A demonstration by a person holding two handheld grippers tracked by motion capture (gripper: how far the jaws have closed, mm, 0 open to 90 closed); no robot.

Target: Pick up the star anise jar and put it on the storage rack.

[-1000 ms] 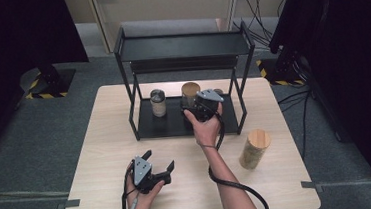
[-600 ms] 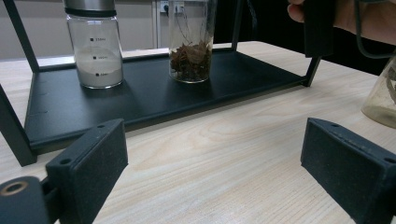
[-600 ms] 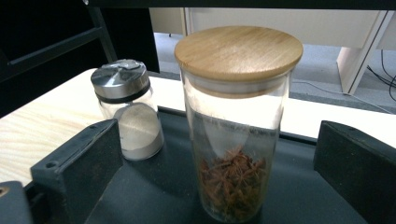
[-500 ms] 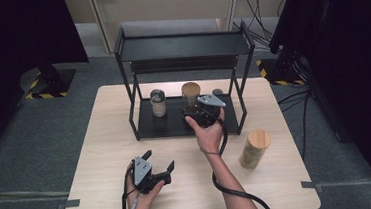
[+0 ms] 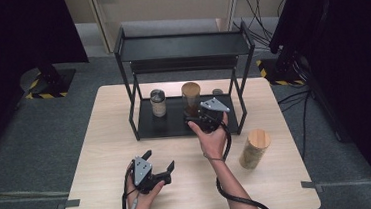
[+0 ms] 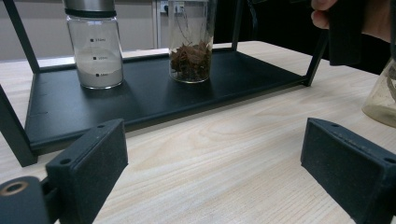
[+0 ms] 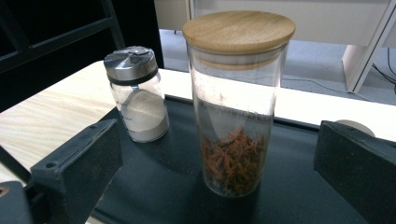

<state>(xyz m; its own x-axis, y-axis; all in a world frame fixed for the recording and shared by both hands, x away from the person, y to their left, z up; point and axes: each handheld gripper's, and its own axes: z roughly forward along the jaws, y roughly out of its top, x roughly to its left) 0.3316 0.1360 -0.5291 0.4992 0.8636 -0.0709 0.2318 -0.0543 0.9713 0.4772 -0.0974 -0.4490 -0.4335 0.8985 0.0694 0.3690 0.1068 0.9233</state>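
A black two-tier shelf (image 5: 175, 124) stands at the back of the wooden table (image 5: 101, 141). On its lower tray are a tall glass jar (image 5: 191, 98) with a wooden lid and reddish dried bits, and left of it a small metal-lidded jar (image 5: 158, 102) of white powder. My right gripper (image 5: 199, 117) hovers open just in front of the tall jar (image 7: 236, 107), its jaws wide on either side without touching; the small jar (image 7: 137, 93) is beyond. My left gripper (image 5: 159, 159) rests open and empty on the table, facing the shelf tray (image 6: 154, 98).
A third jar (image 5: 254, 148) with a wooden lid stands on the table at the right, and its glass side (image 6: 383, 98) is near the left gripper's right jaw. A small round lidded object (image 5: 217, 92) sits behind on the tray. The shelf's posts flank the tray.
My right gripper has drawn back from the tall jar toward the person, staying open. The left gripper and the jars have not moved.
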